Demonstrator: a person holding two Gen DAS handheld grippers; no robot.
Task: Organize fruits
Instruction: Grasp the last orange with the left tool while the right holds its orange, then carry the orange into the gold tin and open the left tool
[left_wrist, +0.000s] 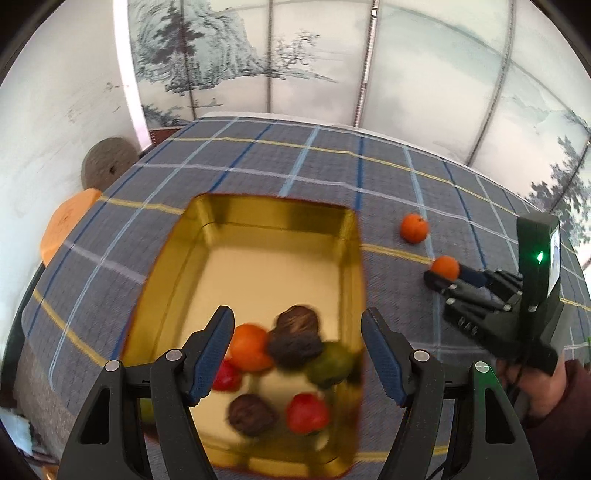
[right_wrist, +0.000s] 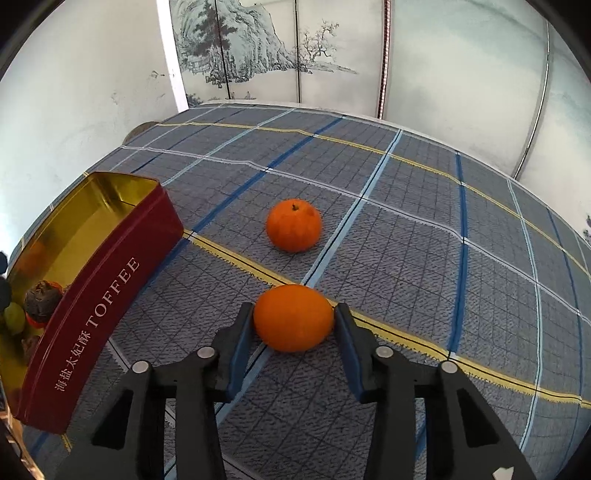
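Near orange (right_wrist: 293, 318): lies on the checked cloth of the desk (right_wrist: 406, 236), between the pads of the right claw (right_wrist: 294, 334), beside the tin's red side.
Handling: by the look of it light, round and smooth-skinned — apt to roll or squirt out of a hard pinch; firm enough for a moderate squeeze, though the peel would bruise under more.
Where to hold: across its widest middle, pads on opposite flanks, which is how the pads sit now.
Right claw: closed onto the near orange, both blue pads against its sides; the fruit has not left the cloth.
Far orange (right_wrist: 294, 225): stem up, on the cloth just beyond the first, apart from it.
Oranges on the cloth: two.
Tin (left_wrist: 354, 266): red outside, gold inside, lettered TOFFEE, open-topped, left of the oranges.
Fruit in the tin: blurred — roughly one orange, two red, one green, three dark brown pieces; about seven, not certain.
Left claw (left_wrist: 297, 354): spread wide, nothing between its pads, above the tin's near end.
Person: a hand (left_wrist: 546, 391) in a dark sleeve grips the right tool.
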